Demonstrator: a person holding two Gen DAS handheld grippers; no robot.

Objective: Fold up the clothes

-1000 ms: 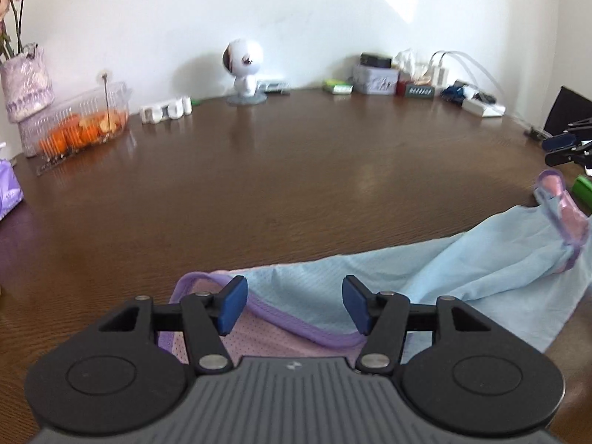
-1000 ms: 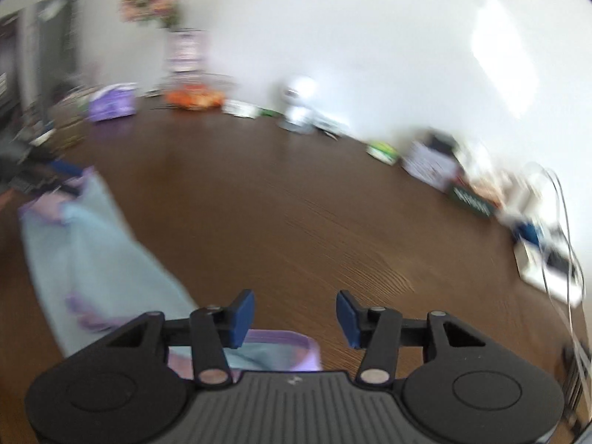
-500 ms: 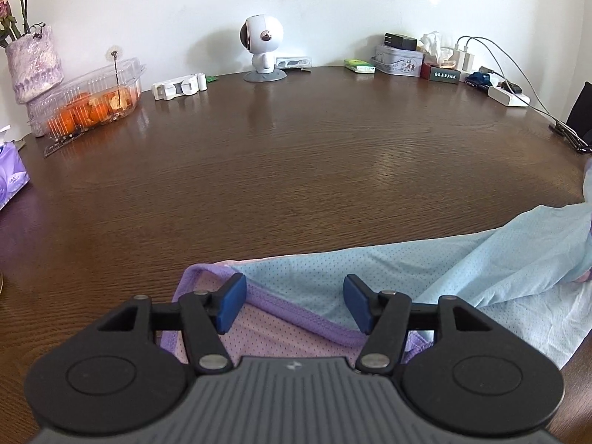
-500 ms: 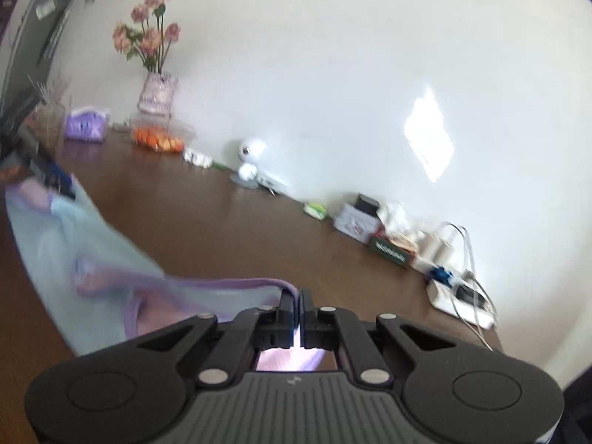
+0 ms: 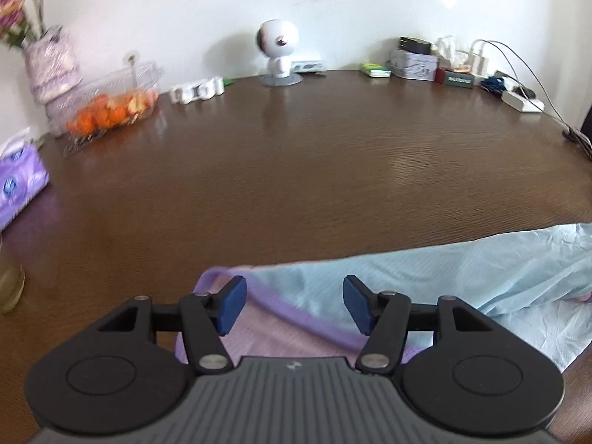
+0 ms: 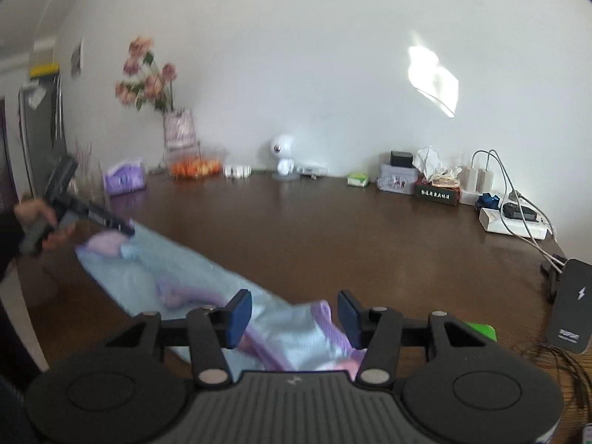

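Note:
A light blue garment (image 5: 425, 277) with purple trim lies stretched along the near side of the brown table (image 5: 314, 170). My left gripper (image 5: 294, 303) hovers open over its left end, the purple-edged opening lying below the blue pads (image 5: 231, 303). In the right wrist view the garment (image 6: 177, 270) runs from the left gripper (image 6: 125, 227), held by a hand (image 6: 35, 214), toward me. My right gripper (image 6: 294, 318) has its jaws opening. A bunched purple-trimmed end of the cloth lies between and below them, with no pad pressing on it.
Along the far wall stand a vase of flowers (image 5: 51, 66), a clear box of oranges (image 5: 111, 107), a white robot-shaped camera (image 5: 277, 51), small boxes and a power strip with cables (image 5: 521, 100). A purple tissue pack (image 5: 18, 192) sits at left. A charger stand (image 6: 571, 307) is at right.
Half a second ago my right gripper was shut on the purple-trimmed cloth edge and held it up; now its jaws are apart and the cloth lies bunched below. The left gripper stayed open in place.

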